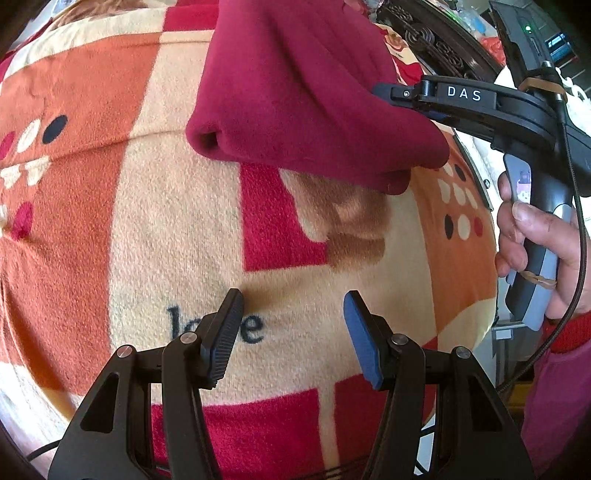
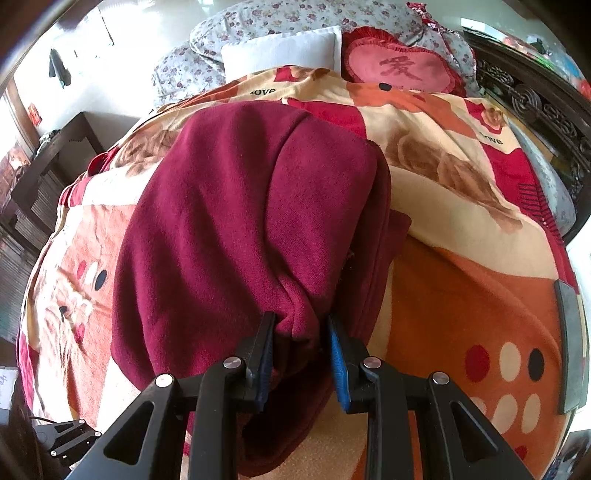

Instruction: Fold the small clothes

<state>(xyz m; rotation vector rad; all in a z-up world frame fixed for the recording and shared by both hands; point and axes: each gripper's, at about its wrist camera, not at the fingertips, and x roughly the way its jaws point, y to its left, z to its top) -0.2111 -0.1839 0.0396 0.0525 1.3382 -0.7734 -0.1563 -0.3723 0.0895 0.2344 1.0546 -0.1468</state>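
A maroon fleece garment (image 2: 240,221) lies in a folded heap on the patterned blanket (image 2: 461,280), one edge lifted. My right gripper (image 2: 300,325) is shut on a bunched fold of that near edge. In the left wrist view the same garment (image 1: 295,92) hangs at the top, and the right gripper (image 1: 391,92) pinches it from the right, with a hand (image 1: 524,229) on its handle. My left gripper (image 1: 293,314) is open with nothing between its fingers. It hovers over bare blanket (image 1: 166,240) below the garment, beside the printed word.
The blanket covers a bed. A white pillow (image 2: 284,51), a red heart cushion (image 2: 402,66) and a floral quilt (image 2: 258,18) lie at the far end. A dark carved bed frame (image 2: 535,107) runs along the right, and dark wooden furniture (image 2: 48,173) stands left.
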